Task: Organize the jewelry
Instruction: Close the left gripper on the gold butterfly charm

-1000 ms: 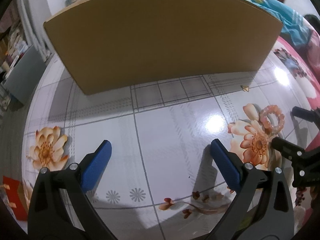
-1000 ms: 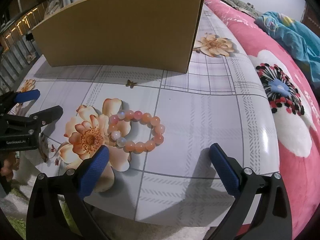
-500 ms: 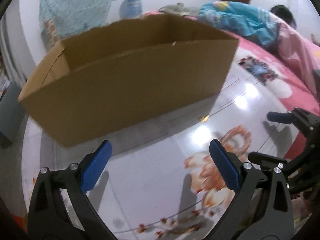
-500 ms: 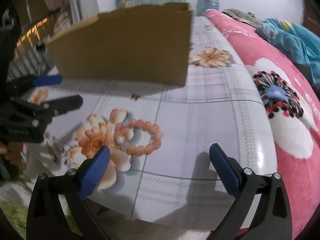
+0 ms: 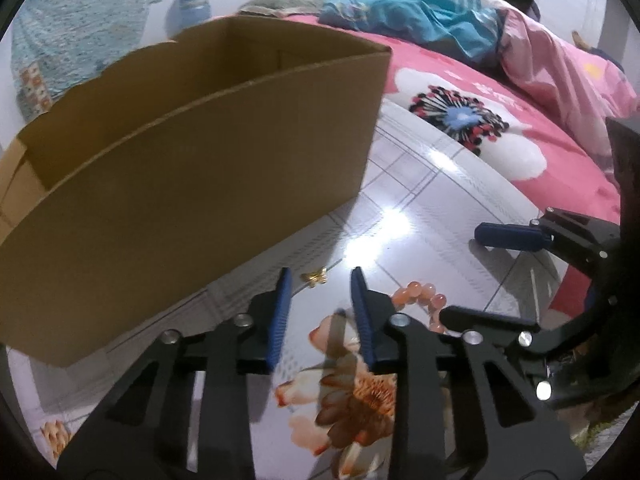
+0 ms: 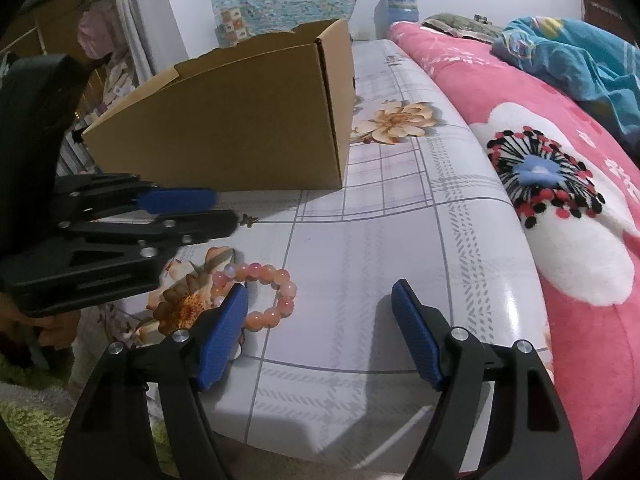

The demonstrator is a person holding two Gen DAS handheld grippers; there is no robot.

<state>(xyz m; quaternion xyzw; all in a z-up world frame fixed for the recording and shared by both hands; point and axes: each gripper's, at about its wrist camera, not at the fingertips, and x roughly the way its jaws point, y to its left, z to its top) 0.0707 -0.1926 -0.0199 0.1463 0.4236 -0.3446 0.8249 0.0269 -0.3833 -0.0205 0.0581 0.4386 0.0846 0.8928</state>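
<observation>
The left gripper (image 5: 320,276) hangs low over a glossy table (image 6: 400,240) covered in a floral, plaid-lined cloth. Its blue-padded fingers (image 5: 280,312) are drawn partway together with a narrow gap left between them, and nothing is clamped there. Just past the tips lies a small gold butterfly-shaped charm (image 5: 315,277), apart from both pads and close to the near wall of an open cardboard box (image 5: 192,184) that stands on the far left of the table. In the right wrist view the same charm (image 6: 249,221) sits just off the tip of the left gripper (image 6: 224,212), in the shadow in front of the box (image 6: 240,128).

A pink and peach beaded bracelet (image 6: 260,292) lies flat on the cloth near the table's front edge, partly over a printed orange flower. The right gripper (image 6: 318,296) is released, its fingers (image 6: 416,340) spread wide; the left pad overlaps the bracelet's near left side in the view, though contact cannot be judged. From the left wrist camera only some of the bracelet's beads (image 5: 420,296) show, behind the right finger of the left gripper, with the right gripper (image 5: 496,276) beyond them on the right.

A pink flowered blanket (image 6: 560,200) covers the bed to the right of the table.
</observation>
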